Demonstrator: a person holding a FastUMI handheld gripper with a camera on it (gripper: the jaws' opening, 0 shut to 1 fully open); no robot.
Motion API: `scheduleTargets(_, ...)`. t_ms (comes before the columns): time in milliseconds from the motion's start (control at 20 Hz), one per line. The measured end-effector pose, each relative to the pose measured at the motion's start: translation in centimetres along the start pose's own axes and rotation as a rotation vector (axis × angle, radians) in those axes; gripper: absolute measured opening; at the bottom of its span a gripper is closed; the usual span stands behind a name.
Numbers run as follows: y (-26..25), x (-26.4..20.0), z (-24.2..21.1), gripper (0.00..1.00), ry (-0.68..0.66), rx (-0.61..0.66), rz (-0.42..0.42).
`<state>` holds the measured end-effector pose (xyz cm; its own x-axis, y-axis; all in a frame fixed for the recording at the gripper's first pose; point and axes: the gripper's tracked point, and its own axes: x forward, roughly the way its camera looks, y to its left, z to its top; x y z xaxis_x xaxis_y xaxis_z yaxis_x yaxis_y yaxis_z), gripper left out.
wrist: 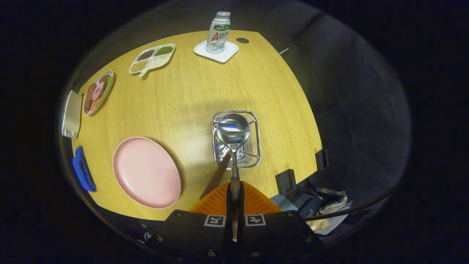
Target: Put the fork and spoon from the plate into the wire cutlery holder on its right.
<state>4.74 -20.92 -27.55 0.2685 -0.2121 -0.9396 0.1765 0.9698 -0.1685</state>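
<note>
Spoon held high over the wire holder

Spoon (233, 129) is pinched by its brown handle in the claw (235, 192), whose two fingers are closed tight on it. The round shiny bowl of the spoon points away from the claw and hangs right above the wire cutlery holder (256, 146). Another brown handle, which may be the fork (217, 176), leans out of the near corner of the holder, just beside the fingers; its head is hidden, so I cannot be sure.

The holder stands on a yellow wooden surface (190, 95). Beside the holder, on the other side from the dark edge, sits the pink plate (146, 171), with nothing on it.

Farther off, past the holder, a bottle (218, 32) stands upright on a small white square tray (216, 55). Near it is a white dish with three parts (152, 58), each holding beans or seeds. Next along the edge is an oval plate of pretend food (97, 92), then a flat white thing (71, 114), then a blue cloth (83, 170) near the pink plate.

Two small dark blocks (285, 181) grip the edge of the surface. Beyond that edge the room is dark, and some clothes or bags (326, 205) lie low down there.
</note>
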Motion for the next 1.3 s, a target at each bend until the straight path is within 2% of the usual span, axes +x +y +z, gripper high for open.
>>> scheduleTargets(450, -0.3, 2.0, -0.4, 0.05, 0.086, -0.009, 0.053)
scheduleTargets(850, -0.5, 1.8, 0.3, 0.09, 0.149, 0.005, 0.054)
scheduleTargets(1050, -0.6, 1.2, 1.5, 0.14, 0.119, 0.011, 0.067)
scheduleTargets(1100, -0.3, 1.0, 1.9, 0.19, 0.099, 0.023, 0.081)
scheduleTargets(1150, -0.4, 0.8, 2.2, 0.28, 0.085, 0.038, 0.087)
scheduleTargets(1200, -0.4, 0.7, 2.2, 0.31, 0.077, 0.046, 0.093)
scheduleTargets(1300, -0.5, 0.2, 2.2, 0.32, 0.059, 0.053, 0.095)
